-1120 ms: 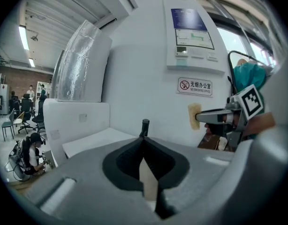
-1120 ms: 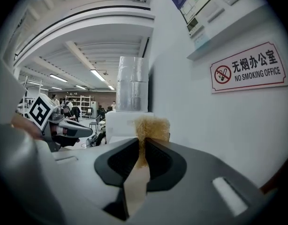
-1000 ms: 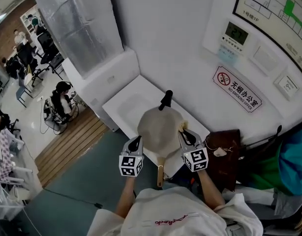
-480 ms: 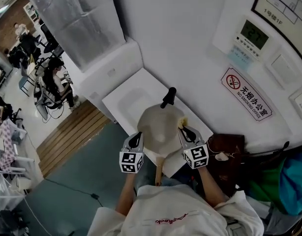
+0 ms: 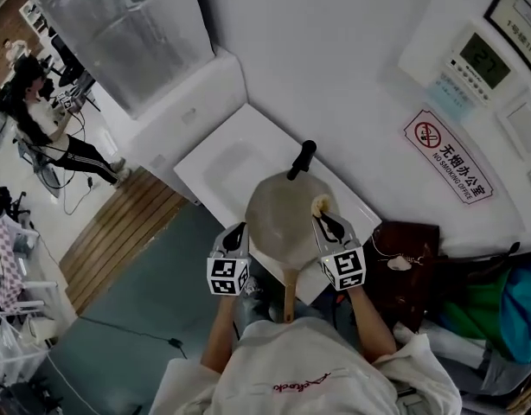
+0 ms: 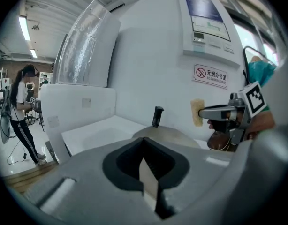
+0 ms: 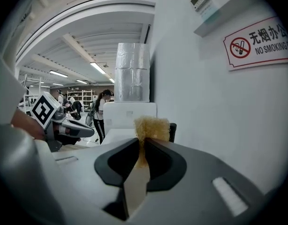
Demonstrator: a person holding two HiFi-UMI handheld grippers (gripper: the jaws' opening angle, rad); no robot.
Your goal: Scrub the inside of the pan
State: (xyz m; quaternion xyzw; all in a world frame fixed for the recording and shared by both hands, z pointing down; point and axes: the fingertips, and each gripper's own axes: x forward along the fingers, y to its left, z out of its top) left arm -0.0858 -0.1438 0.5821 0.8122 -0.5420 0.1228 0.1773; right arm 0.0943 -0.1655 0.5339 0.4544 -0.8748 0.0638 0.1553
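Sponge and right gripper have edged in from the pan's right rim since a second ago, and the sponge now sits over the inside of the pan, on its far right part. The right gripper's jaws are clamped on the yellow sponge, which sticks out past their tips. The pan rests at the near edge of the white counter against the wall. A wooden handle runs from it toward the person, and a black upright piece stands just beyond its far rim.

The left gripper is at the pan's left rim with its jaws drawn together. Nothing shows between them, and whether the tips touch the rim cannot be told. A no-smoking sign hangs on the wall, far right.
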